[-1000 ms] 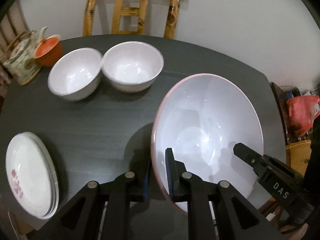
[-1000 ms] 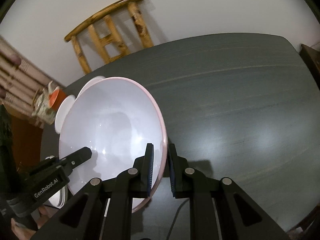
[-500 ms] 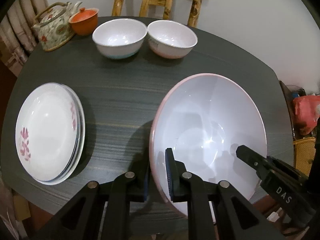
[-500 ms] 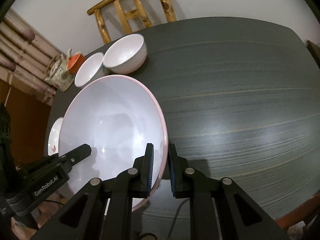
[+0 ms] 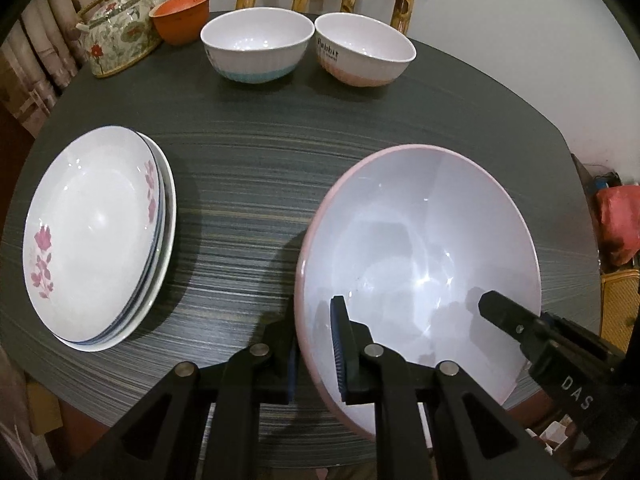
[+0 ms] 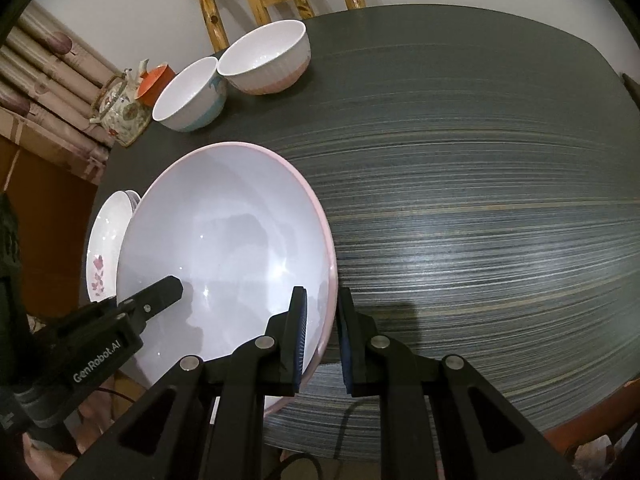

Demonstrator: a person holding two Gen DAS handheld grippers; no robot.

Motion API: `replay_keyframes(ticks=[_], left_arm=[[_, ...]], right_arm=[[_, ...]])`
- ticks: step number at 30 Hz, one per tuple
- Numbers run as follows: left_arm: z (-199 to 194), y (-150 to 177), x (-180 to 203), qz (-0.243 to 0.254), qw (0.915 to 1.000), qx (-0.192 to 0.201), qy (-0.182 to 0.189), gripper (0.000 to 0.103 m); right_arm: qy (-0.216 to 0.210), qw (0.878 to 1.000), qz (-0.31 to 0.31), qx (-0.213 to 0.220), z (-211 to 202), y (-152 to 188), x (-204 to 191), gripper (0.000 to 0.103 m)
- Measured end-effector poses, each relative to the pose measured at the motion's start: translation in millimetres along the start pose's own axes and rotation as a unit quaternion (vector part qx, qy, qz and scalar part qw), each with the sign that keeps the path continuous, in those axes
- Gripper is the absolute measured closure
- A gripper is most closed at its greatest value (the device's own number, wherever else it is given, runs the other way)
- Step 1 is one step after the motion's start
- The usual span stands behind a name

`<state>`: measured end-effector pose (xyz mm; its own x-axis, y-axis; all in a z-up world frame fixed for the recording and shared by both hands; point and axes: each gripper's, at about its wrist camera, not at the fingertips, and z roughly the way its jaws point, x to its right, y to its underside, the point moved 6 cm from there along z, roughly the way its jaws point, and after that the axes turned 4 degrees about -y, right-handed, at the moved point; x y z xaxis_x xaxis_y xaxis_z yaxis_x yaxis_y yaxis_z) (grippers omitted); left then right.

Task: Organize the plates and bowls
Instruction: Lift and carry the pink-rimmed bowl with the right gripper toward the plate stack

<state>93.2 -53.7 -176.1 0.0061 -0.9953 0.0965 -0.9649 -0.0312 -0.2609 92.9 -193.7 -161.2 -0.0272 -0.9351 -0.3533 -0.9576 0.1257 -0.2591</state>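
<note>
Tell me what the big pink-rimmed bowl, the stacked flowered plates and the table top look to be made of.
Big bowl: glossy white inside, pink outside; sharp highlights suggest glazed ceramic or melamine, can't tell which.
Stacked plates: shiny white with pink flower prints, likely glazed ceramic.
Table top: dark with fine streaks and a dull sheen, probably laminate or stained wood.

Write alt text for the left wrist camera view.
The left claw pinches the rim of a big pink-edged bowl over a dark table; the right claw grips its opposite rim. Stacked plates lie left.
</note>
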Motion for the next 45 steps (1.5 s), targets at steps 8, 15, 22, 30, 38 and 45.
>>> replay_keyframes(ticks=[8, 15, 22, 30, 38, 45], left_arm=[[10, -4, 0, 0.0, 1.0, -0.004, -0.001, 0.089], [8, -4, 1, -0.001, 1.0, -0.001, -0.002, 0.089], [9, -4, 1, -0.001, 1.0, 0.0, 0.0, 0.089], [10, -3, 3, 0.003, 1.0, 0.002, -0.002, 0.089], [8, -2, 4, 0.003, 1.0, 0.006, -0.001, 0.089], [7, -4, 7, 0.009, 0.9999, 0.006, 0.002, 0.089]], right_arm=[[0.002, 1.0, 0.002, 0.0, 4, -4, 3, 0.088], [0.001, 1.0, 0.006, -0.004, 8, -2, 4, 0.088], [0.001, 1.0, 0.006, -0.004, 8, -2, 6, 0.088], [-0.003, 1.0, 0.015, -0.003, 9, -2, 11, 0.088], [-0.003, 1.0, 0.016, -0.002, 8, -2, 10, 0.088], [0.001, 1.0, 0.019, -0.002, 8, -4, 15, 0.088]])
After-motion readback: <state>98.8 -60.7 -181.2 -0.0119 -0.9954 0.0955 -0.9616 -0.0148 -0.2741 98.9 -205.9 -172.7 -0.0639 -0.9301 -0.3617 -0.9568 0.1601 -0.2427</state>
